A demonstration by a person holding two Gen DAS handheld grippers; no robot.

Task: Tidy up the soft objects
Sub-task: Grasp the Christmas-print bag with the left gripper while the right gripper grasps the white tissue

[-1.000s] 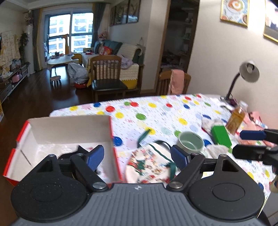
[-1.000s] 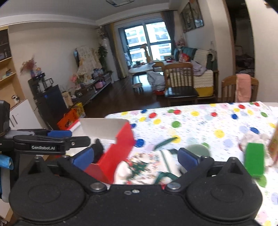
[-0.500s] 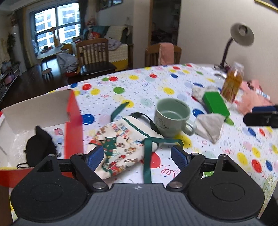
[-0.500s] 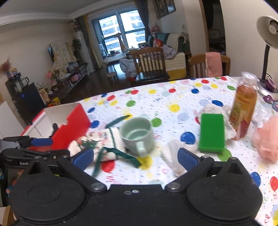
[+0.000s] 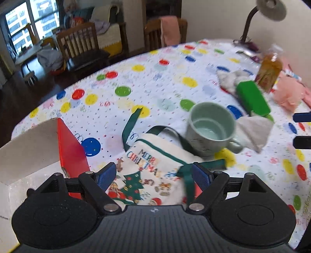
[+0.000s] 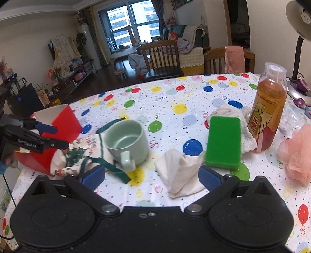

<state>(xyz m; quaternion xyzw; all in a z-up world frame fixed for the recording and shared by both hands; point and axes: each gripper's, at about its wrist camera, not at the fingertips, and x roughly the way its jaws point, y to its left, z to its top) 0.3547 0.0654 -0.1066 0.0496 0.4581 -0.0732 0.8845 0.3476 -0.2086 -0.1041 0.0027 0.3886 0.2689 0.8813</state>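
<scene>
A white Christmas cloth bag with green straps lies on the dotted tablecloth, right under my open, empty left gripper; it also shows in the right wrist view. A crumpled white cloth lies between the pads of my open, empty right gripper, and shows in the left wrist view. A green sponge rests on a fluffy white cloth. A pink mesh puff lies at the right. A red and white box stands at the left.
A pale green mug stands between the bag and the white cloth, touching the bag's straps. A bottle of amber drink stands behind the sponge. A desk lamp is at the far right. Wooden chairs stand beyond the table.
Both grippers have swung right, from the box toward the middle of the table. The left one has closed in over the Christmas bag, the right one over the white cloth. Both stay open.
</scene>
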